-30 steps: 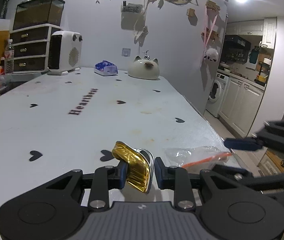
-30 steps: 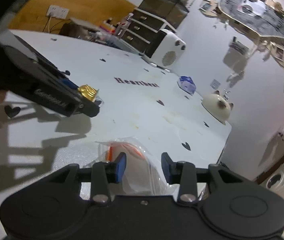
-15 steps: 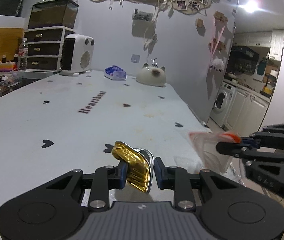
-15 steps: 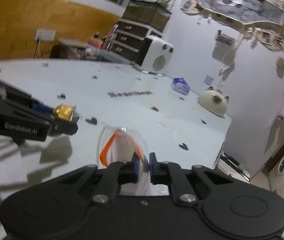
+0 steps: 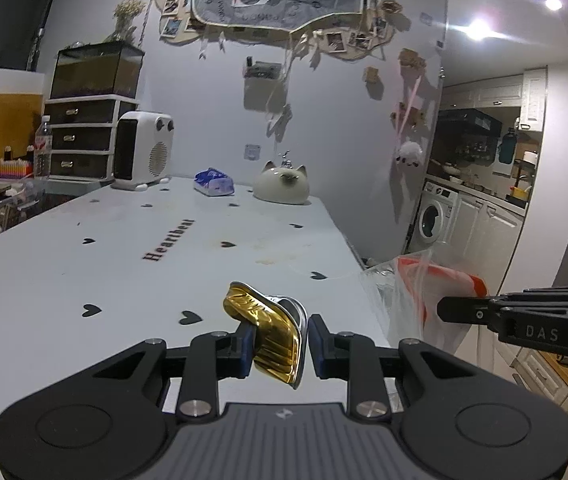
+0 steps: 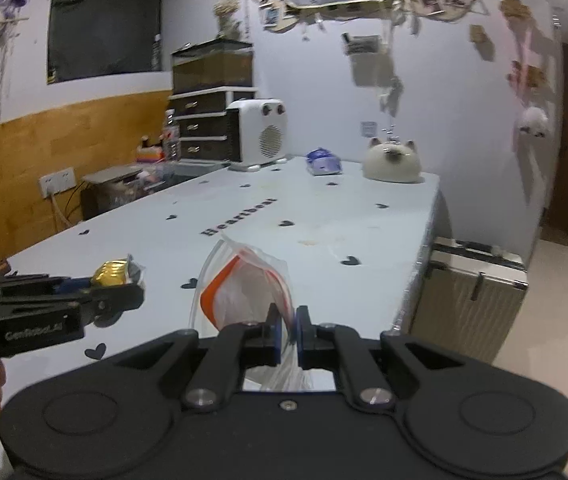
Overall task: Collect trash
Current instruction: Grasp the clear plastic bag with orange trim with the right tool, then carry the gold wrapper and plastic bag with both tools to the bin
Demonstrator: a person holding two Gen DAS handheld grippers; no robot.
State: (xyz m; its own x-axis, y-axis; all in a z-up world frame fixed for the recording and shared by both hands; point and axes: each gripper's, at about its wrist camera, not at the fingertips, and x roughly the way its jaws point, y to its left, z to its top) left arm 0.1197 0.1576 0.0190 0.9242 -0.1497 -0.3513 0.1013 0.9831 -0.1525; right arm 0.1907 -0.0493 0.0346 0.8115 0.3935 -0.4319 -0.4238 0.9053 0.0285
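Near field: left gripper point(image 5: 278, 342), jaws clamping a crumpled gold foil wrapper point(image 5: 268, 332) w/ silver edge, carrying it above the white worktop point(image 5: 84, 272). Right gripper point(image 6: 289, 334), jaws having just been closing, now pinching a clear plastic bag point(image 6: 244, 292) w/ orange zip strip; bag is standing up ahead of the jaws, lifted off the worktop near its edge. In right-wrist view the left gripper is sitting to the bag's left, apart from it. Mid field: "Heartbeat" lettering point(image 5: 169, 240) & black heart prints. Far end, L to R: white heater point(image 5: 142, 150), blue tissue pack point(image 5: 214, 187), cat-shaped ornament point(image 5: 282, 186). Beyond the worktop edge: beige suitcase point(image 6: 472, 296) on floor.
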